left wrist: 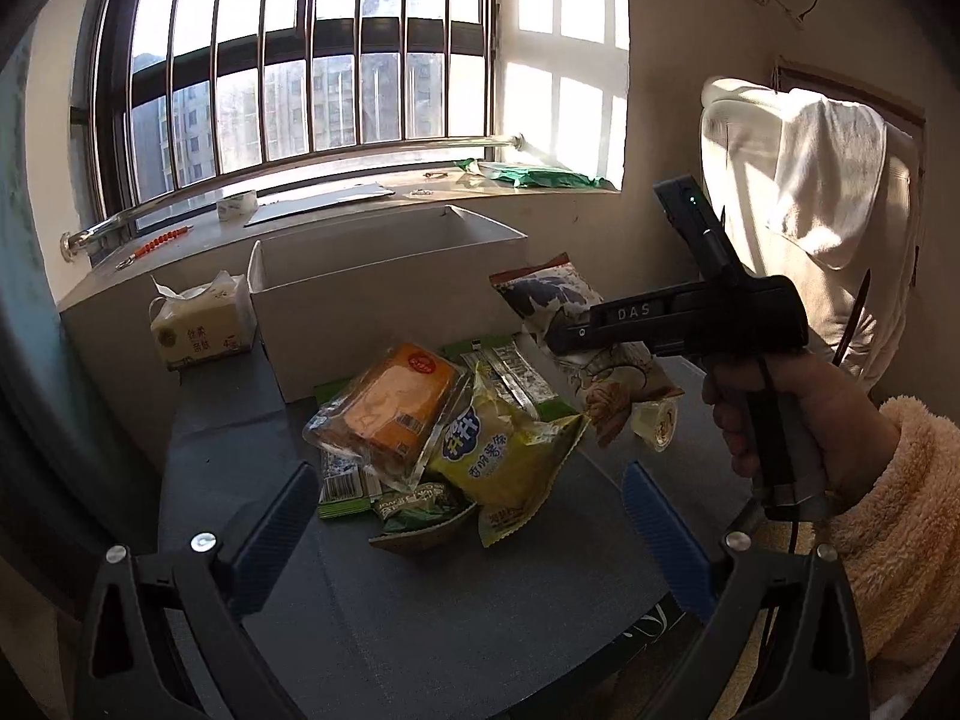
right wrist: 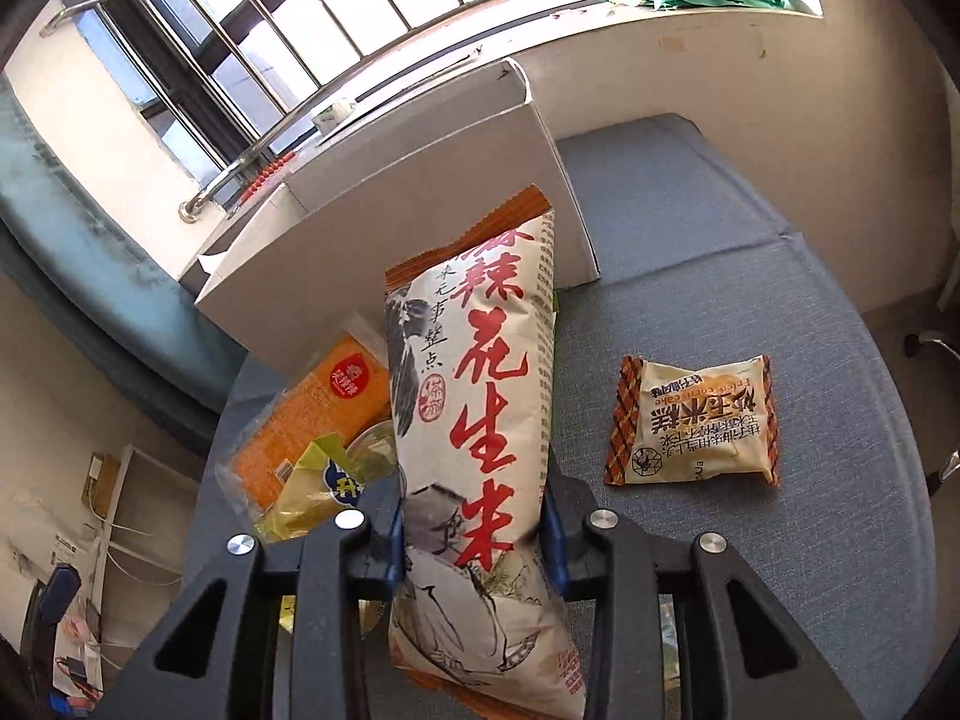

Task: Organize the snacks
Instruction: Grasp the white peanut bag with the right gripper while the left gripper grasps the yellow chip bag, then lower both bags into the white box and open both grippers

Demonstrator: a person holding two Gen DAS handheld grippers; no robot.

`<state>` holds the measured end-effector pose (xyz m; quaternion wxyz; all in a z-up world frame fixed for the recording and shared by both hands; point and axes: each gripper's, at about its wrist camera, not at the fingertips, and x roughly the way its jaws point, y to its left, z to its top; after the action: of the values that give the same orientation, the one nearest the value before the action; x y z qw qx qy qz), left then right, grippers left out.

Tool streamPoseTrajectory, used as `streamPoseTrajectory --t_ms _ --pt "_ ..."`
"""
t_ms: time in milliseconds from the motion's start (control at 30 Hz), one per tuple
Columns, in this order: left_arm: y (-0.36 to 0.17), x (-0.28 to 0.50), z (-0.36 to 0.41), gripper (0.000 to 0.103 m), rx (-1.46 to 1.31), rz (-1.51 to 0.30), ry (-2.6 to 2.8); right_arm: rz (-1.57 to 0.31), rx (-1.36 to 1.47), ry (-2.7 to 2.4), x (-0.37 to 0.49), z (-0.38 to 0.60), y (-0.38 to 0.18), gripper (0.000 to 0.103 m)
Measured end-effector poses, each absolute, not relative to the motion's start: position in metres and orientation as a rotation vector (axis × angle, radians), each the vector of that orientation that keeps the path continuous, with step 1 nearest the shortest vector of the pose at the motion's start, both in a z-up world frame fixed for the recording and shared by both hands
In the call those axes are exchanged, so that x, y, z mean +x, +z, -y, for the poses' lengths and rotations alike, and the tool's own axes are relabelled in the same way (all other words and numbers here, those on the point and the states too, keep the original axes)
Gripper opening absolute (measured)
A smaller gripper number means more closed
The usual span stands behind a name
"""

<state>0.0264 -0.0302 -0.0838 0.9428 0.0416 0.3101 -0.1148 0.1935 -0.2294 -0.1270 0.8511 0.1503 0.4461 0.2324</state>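
My right gripper [right wrist: 473, 534] is shut on a tall white peanut bag [right wrist: 474, 396] with red characters, held above the grey table; the bag also shows in the left wrist view [left wrist: 552, 294] under the right gripper's body. A white open box [left wrist: 384, 276] stands at the back, also in the right wrist view [right wrist: 420, 204]. My left gripper [left wrist: 471, 516] is open and empty, just in front of a snack pile: an orange cake pack [left wrist: 390, 408], a yellow chip bag [left wrist: 504, 456], green packets [left wrist: 420, 507]. A small checked rice-cake pack [right wrist: 696, 426] lies alone to the right.
A tissue pack [left wrist: 201, 324] sits left of the box. The windowsill [left wrist: 360, 198] holds tape, a green bag and a red tool. A chair with white clothing [left wrist: 828, 192] stands at the right. The table's front edge [left wrist: 648, 618] is near my left gripper.
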Motion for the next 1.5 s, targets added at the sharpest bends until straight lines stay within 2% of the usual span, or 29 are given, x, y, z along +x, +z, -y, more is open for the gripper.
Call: streamPoseTrajectory --t_ms 300,600,633,667,700,767,1000,1167,1333,1500 --pt "-0.116 0.082 0.077 0.103 0.289 -0.757 -0.32 -0.77 0.365 0.501 0.14 0.279 -0.076 0.038" --pt "-0.169 0.138 0.107 0.103 0.384 -0.91 -0.153 -0.727 0.411 0.468 0.107 0.305 -0.069 0.038" --pt "-0.172 0.139 0.107 0.092 0.383 -0.908 -0.137 -0.732 0.413 0.463 0.106 0.307 -0.071 0.038" --pt "-0.173 0.139 0.105 0.059 0.367 -0.908 -0.132 -0.736 0.414 0.462 0.106 0.308 -0.073 0.038" --pt "-0.171 0.136 0.102 0.06 0.351 -0.893 -0.125 -0.742 0.419 0.457 0.105 0.31 -0.074 0.038" --pt "-0.162 0.129 0.093 0.053 0.279 -0.861 -0.157 -0.751 0.433 0.46 0.105 0.312 -0.079 0.038" --pt "-0.106 0.101 0.047 0.052 0.029 -0.711 -0.267 -0.774 0.424 0.489 0.11 0.3 -0.088 0.038" --pt "-0.059 0.1 0.003 0.052 -0.152 -0.615 -0.32 -0.758 0.366 0.541 0.128 0.276 -0.074 0.038" --pt "-0.022 0.133 -0.028 0.052 -0.187 -0.551 -0.277 -0.717 0.281 0.594 0.172 0.244 -0.043 0.038" --pt "0.0 0.208 -0.056 0.052 -0.185 -0.588 -0.192 -0.697 0.216 0.59 0.248 0.21 -0.008 0.038"
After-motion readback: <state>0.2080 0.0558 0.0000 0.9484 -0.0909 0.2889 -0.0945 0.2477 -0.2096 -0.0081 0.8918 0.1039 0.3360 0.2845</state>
